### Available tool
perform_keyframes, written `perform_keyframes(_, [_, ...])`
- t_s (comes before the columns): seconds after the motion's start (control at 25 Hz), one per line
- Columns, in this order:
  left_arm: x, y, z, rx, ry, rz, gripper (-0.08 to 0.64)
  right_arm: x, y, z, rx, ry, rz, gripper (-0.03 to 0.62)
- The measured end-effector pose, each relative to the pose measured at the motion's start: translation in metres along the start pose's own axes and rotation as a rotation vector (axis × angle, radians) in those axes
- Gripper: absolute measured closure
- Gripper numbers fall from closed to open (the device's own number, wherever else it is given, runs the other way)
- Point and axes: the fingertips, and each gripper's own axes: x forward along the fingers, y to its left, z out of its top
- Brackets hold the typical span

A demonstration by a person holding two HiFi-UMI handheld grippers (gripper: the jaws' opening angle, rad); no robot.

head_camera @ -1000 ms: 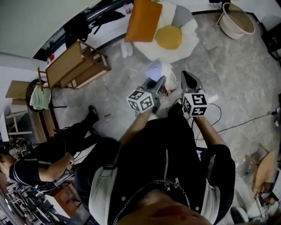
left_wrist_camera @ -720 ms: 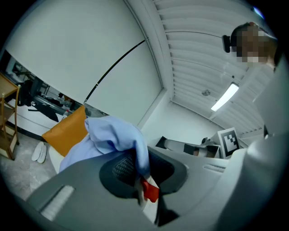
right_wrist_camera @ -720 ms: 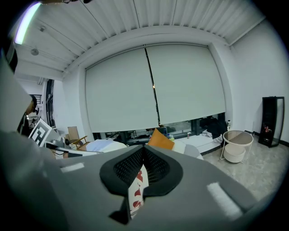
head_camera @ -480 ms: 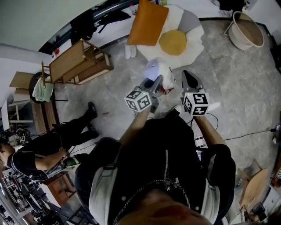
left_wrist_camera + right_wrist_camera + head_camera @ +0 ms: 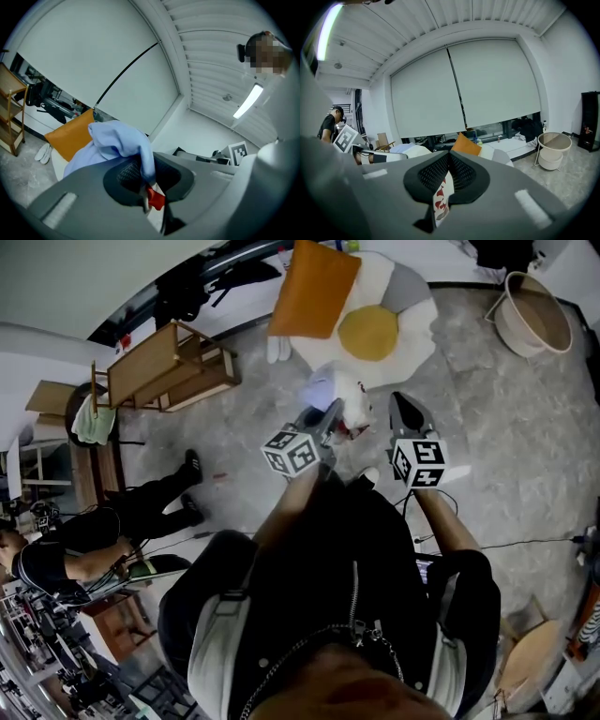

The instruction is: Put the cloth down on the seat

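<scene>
A light blue and white cloth with red print (image 5: 330, 390) hangs in the air between both grippers, in front of my body. The left gripper (image 5: 330, 414) is shut on one edge; in the left gripper view the blue cloth (image 5: 117, 140) bunches over the left gripper's (image 5: 143, 182) jaws. The right gripper (image 5: 405, 409) is shut on another edge, and white, red-printed cloth (image 5: 440, 199) shows between the right gripper's (image 5: 449, 174) pads. Just beyond the cloth, the seat, a white egg-shaped floor cushion (image 5: 398, 329) with a yellow centre, lies on the floor.
An orange pillow (image 5: 314, 287) leans on the seat's left side, slippers (image 5: 274, 348) beside it. A tipped wooden shelf (image 5: 164, 371) lies at the left, and a person (image 5: 103, 540) sits on the floor. A round basket (image 5: 534, 310) stands far right. A cable (image 5: 506, 542) crosses the floor.
Both grippers keep their hold on the cloth and stay almost in place. The room has shifted slightly in the head view; the seated person at the left has moved lower.
</scene>
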Motion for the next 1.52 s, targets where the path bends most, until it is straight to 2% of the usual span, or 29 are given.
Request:
perform_keyframes(0.32, [0.013,-0.009,-0.005,0.012,0.037,-0.010,0.508,-0.009,-0.023,-0.006,0.059,-0.011,-0.031,0.598])
perform_keyframes(0.76, [0.040,-0.013,0.003,0.020,0.039,-0.053,0.508,-0.022,-0.050,-0.006,0.064,-0.018,-0.095,0.598])
perform_keyframes(1.2, [0.081,0.011,0.022,-0.007,0.038,-0.088,0.508,0.029,-0.050,0.018,0.024,0.000,-0.077,0.598])
perform_keyframes(1.52, [0.129,0.055,0.051,-0.023,0.049,-0.115,0.509,0.094,-0.071,0.048,-0.010,0.016,-0.098,0.598])
